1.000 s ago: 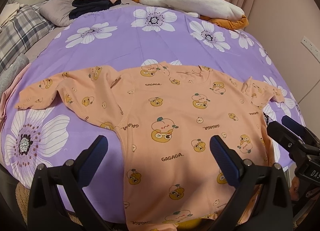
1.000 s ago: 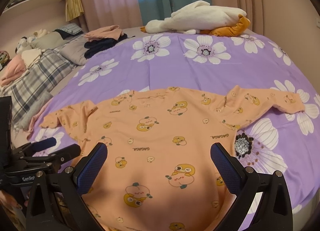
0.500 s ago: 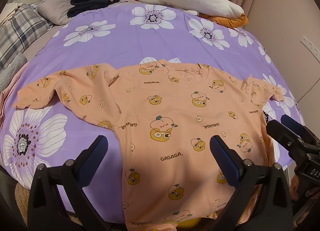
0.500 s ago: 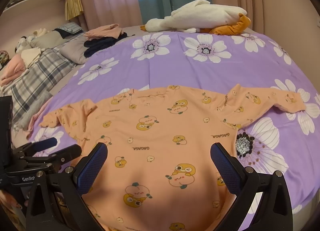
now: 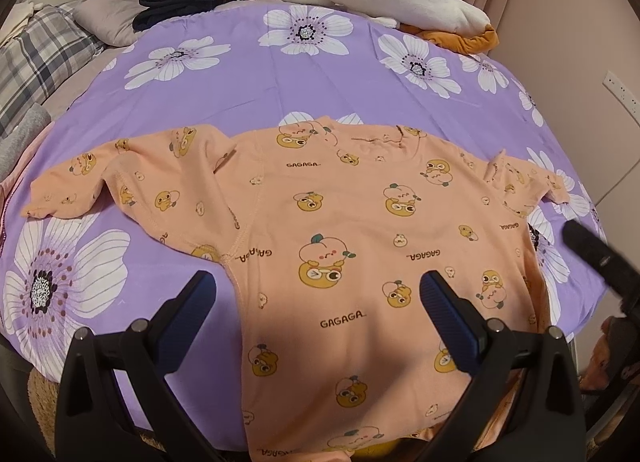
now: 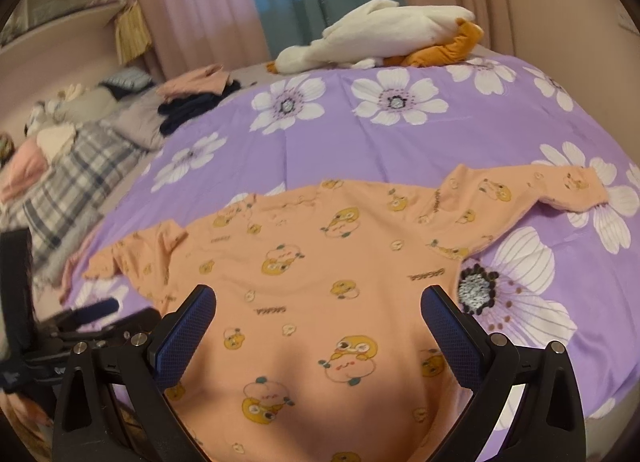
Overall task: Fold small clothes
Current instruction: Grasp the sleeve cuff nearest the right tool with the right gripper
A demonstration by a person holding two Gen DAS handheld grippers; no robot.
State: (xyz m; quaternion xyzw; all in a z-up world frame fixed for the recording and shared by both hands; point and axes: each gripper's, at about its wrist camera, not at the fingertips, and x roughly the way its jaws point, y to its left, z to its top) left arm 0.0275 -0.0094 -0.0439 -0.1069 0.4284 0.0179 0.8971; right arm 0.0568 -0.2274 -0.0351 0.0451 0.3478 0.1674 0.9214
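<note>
The peach cartoon-print shirt (image 5: 360, 246) lies spread flat on the purple flowered bedspread (image 5: 240, 102), sleeves out to both sides, hem hanging over the near edge. My left gripper (image 5: 318, 298) hovers above the shirt's lower half, jaws spread wide, gripping nothing. My right gripper (image 6: 318, 312) hovers likewise, wide and empty.

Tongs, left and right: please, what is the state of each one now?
Left tongs: open, holding nothing, above the peach long-sleeved cotton shirt with duck print.
Right tongs: open, holding nothing.
</note>
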